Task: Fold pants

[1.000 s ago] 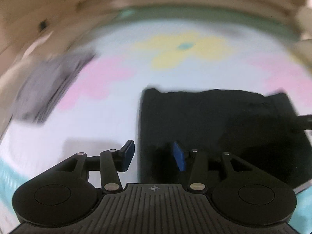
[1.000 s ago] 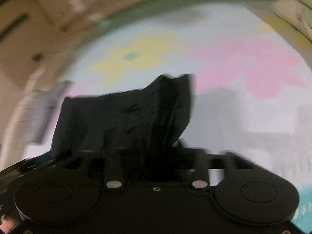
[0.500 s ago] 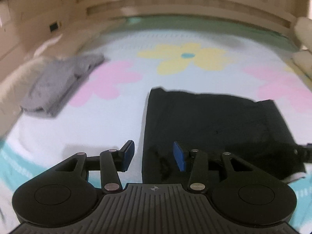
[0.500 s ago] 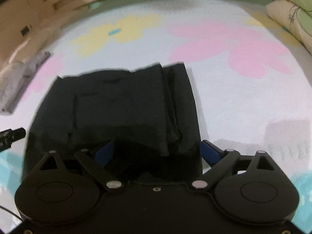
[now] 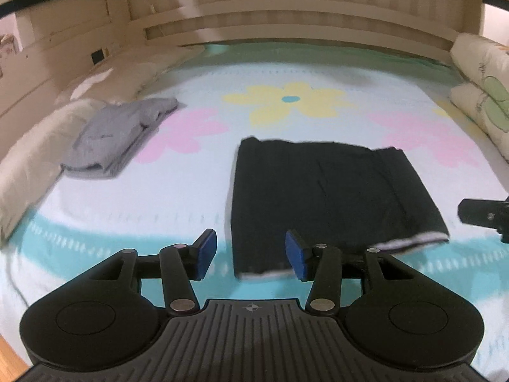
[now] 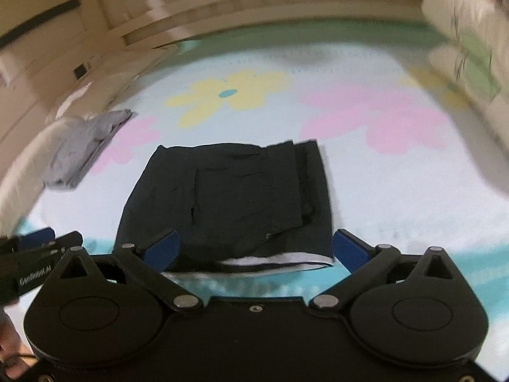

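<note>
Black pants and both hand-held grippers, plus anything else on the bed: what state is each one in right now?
Black pants: folded into a flat rectangle on the bed, held by nothing.
Left hand-held gripper: open, empty, at the pants' near left corner.
Right hand-held gripper: open wide, empty, at the pants' near edge.
Grey garment: folded, lying apart to the left.
Pillows: stacked at the right edge.

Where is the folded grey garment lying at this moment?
In the left wrist view the grey garment lies far left on the flowered bedspread, beside a cream pillow and apart from the black pants, left of the pink flower.
</note>
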`<state>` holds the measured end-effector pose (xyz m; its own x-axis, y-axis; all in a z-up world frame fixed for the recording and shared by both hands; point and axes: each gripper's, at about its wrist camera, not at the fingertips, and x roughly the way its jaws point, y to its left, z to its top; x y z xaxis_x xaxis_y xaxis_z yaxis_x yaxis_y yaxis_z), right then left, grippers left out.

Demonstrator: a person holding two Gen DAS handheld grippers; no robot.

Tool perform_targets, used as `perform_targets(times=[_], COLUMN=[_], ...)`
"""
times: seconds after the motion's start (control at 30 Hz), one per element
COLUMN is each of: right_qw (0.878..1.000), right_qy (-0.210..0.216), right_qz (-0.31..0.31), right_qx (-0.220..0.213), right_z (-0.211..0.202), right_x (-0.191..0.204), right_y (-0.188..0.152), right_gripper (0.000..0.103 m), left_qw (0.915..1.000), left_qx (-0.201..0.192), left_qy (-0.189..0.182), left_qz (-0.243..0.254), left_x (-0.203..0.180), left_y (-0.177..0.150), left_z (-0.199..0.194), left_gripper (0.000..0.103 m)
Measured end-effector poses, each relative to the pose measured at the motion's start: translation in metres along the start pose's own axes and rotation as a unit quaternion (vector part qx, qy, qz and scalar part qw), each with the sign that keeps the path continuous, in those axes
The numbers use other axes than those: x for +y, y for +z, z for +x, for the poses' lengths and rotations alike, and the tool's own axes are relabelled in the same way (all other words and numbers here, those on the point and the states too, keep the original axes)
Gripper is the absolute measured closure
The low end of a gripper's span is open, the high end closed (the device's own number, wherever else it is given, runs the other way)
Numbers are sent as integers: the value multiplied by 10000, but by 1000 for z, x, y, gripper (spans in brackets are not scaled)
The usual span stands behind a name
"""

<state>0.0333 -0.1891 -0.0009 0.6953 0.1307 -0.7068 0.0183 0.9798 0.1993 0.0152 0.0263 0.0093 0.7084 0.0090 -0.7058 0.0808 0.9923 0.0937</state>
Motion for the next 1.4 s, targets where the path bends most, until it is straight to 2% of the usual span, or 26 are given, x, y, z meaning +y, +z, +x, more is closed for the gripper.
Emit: perform_targets(times=[0.13,0.2,0.3,0.33,0.4,0.5,0.63,0.8,0.93,1.13,1.4], right_qw=[9984,9975,9947,9940,9954,9986,9992,9974,9976,9986,9978], right_qy=[-170,-254,-657,-735,-581,-349,-279,-589,-547,-501,-611], right_qz=[-309,-288,-294,-363,-470,-104,265,376,411,134,254], right_qx=[-451,-598,-730,-727,-594,-381,-88,-176,-107,-80,-47], right_z=[-31,-41,-49,-48,-44,-35,-23,-19,-18,-16,-16], right_x=[11,14,19,22,23,16,5,1,2,10,5], right_y=[-19,-28,-40,-43,-44,-45,-46,-53,-54,-57,-57], right_gripper=[0,1,1,1,1,1,1,1,1,1,1], left_qw=[10000,10000,9999,9999,9998,9999,10000,9999,9999,9998,9998], left_qx=[2,-92,-144,-139,-152,-92,-40,37,94,154,186], left_qy=[-13,33,16,4,-38,-27,-56,-96,-125,-77,-27], left_qz=[-28,-2,53,72,107,69,44,-21,-64,-42,-39], left_x=[-2,-5,-9,-11,-14,-16,-17,-15,-15,-16,-15], left_y=[-16,-23,-30,-31,-34,-35,-37,-38,-39,-40,-41], left_z=[-10,-17,-23,-23,-22,-15,-8,-2,0,2,3], left_gripper=[50,43,42,42,42,42,42,42,42,42,42])
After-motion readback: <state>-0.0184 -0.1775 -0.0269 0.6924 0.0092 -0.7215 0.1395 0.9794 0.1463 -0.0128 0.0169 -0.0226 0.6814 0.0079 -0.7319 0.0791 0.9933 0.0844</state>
